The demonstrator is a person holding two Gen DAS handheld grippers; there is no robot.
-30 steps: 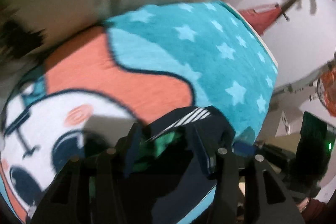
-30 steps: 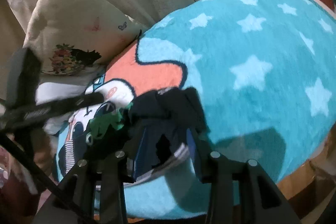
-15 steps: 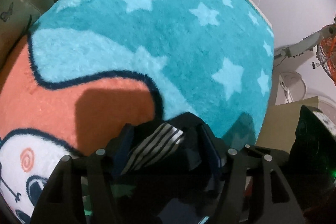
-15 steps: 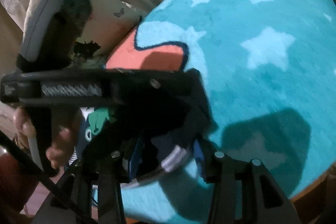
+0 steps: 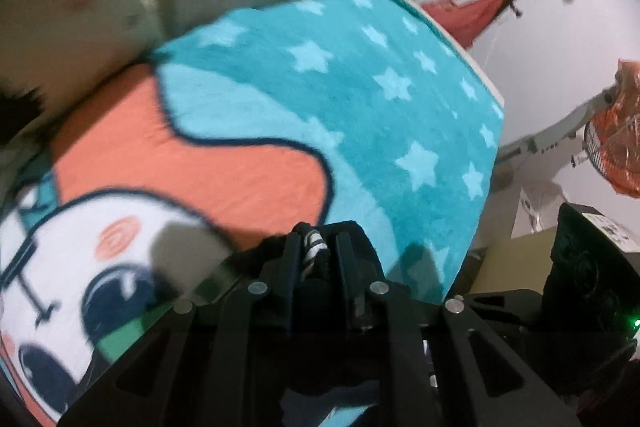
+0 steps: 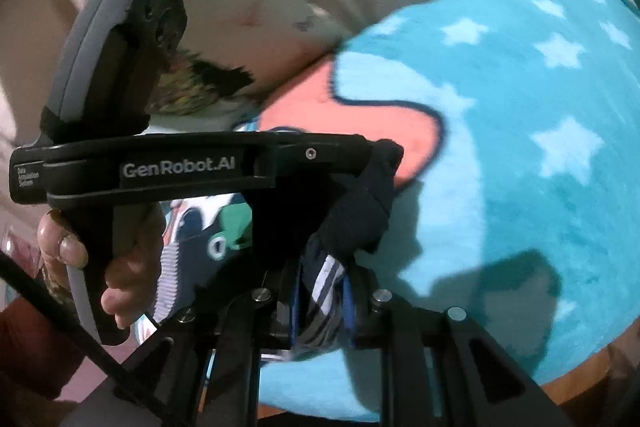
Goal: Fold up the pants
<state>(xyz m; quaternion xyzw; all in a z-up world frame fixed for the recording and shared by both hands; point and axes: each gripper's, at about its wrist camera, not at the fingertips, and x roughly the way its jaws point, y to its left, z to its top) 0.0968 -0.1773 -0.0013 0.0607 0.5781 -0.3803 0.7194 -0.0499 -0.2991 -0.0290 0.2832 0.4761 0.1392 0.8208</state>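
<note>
A: Pants [image 6: 356, 223], dark navy with a white-striped band, bunched low in the centre of the right view, over the starry blanket [image 6: 540, 155].

B: And both tools have them?

A: Yes. Right gripper [image 6: 322, 291] has its fingers pinched on the striped band; left gripper [image 5: 316, 247], at the bottom centre of its own view, is clamped on a striped fold too.

B: How will they handle?

A: My guess: light, soft, floppy. They'll sag between grips and won't hold a crease alone.

B: Where to hold?

A: The thicker striped band looks the safest hold. The left tool crosses the right view, hand [image 6: 120, 267] at lower left.
</note>
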